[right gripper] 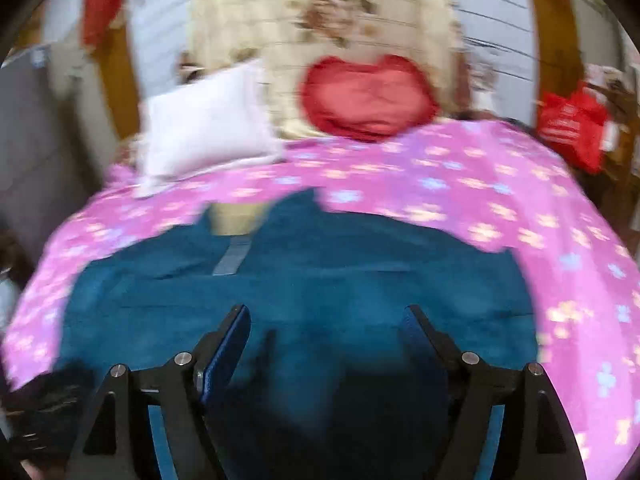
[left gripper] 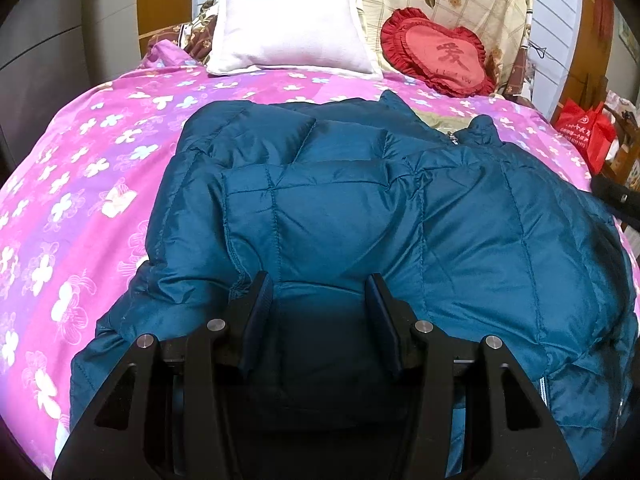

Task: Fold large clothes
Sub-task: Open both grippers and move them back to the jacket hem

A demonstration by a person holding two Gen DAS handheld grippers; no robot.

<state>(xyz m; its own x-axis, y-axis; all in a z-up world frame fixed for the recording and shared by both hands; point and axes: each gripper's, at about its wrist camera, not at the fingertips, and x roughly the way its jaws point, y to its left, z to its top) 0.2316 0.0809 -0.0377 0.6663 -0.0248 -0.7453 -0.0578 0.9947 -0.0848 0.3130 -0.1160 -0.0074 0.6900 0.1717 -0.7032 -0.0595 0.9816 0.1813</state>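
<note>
Both wrist views low over the bed (left gripper: 80, 184), facing the headboard, right seemingly nearer (blurred)

We can read one red character, 爱, on the heart cushion (left gripper: 438, 53); smaller writing beneath it is unclear. White print on the red bag (left gripper: 585, 133) is too small for us.

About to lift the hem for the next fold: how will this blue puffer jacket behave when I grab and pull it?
The jacket is quilted and puffy, so probably light but bulky and floppy. Its shiny shell looks slippery; the open left gripper may need a deep bite. It may slide over the pink bedspread.
</note>
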